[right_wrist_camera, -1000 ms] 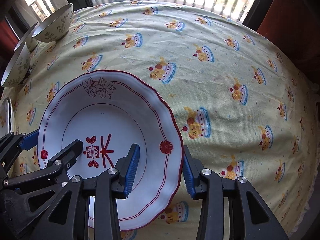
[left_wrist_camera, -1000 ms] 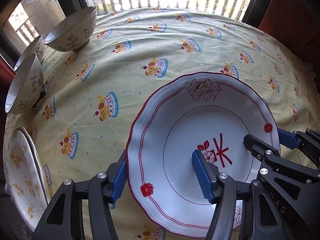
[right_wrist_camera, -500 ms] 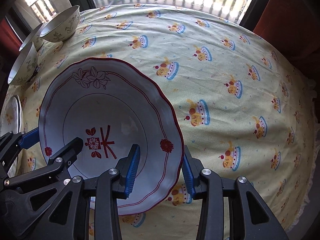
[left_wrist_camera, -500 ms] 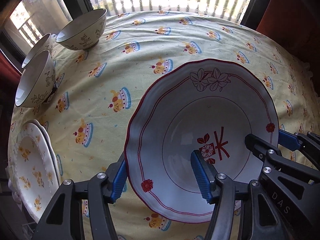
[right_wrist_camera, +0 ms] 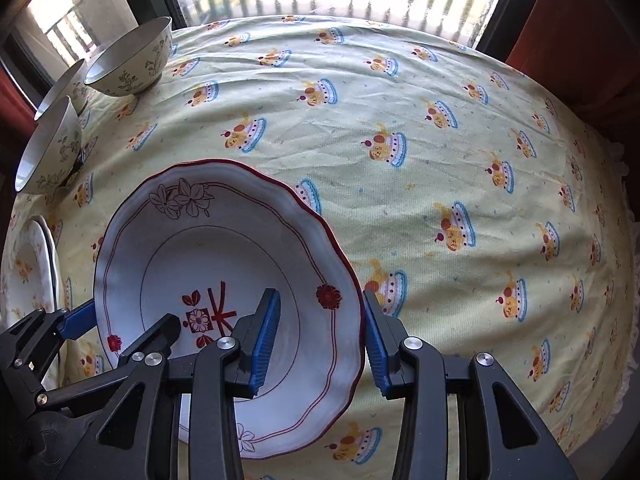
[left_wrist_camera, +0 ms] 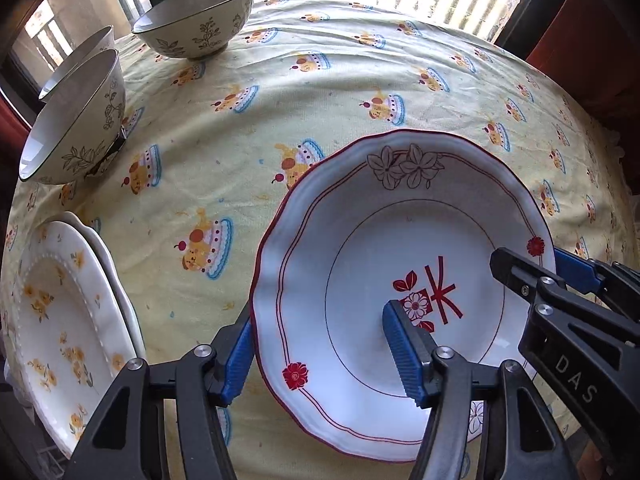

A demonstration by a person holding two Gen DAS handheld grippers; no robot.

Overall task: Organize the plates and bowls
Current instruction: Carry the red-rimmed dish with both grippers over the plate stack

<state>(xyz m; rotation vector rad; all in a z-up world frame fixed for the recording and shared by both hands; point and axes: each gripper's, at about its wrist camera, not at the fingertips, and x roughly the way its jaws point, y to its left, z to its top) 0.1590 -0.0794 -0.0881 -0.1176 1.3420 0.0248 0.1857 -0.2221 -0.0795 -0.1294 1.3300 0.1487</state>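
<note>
A deep white plate with a red scalloped rim and red flower marks (left_wrist_camera: 380,264) (right_wrist_camera: 224,256) hangs just above the yellow tablecloth, held from both sides. My left gripper (left_wrist_camera: 320,344) is shut on its left rim, one blue pad outside and one inside. On the opposite rim my right gripper (right_wrist_camera: 320,312) is shut the same way. Each gripper also shows in the other's view: the right gripper (left_wrist_camera: 532,260) and the left gripper (right_wrist_camera: 128,320).
A stack of white plates with orange flowers (left_wrist_camera: 60,312) (right_wrist_camera: 28,264) lies at the left table edge. Three leaf-patterned bowls stand at the back left: one (left_wrist_camera: 196,20), a second (left_wrist_camera: 76,120), a third (left_wrist_camera: 76,52) behind it. Window bars run along the far edge.
Both grippers have carried the red-rimmed plate leftward over the cloth. The flowered plate stack and the bowls have come further into view. The grips look unchanged.
</note>
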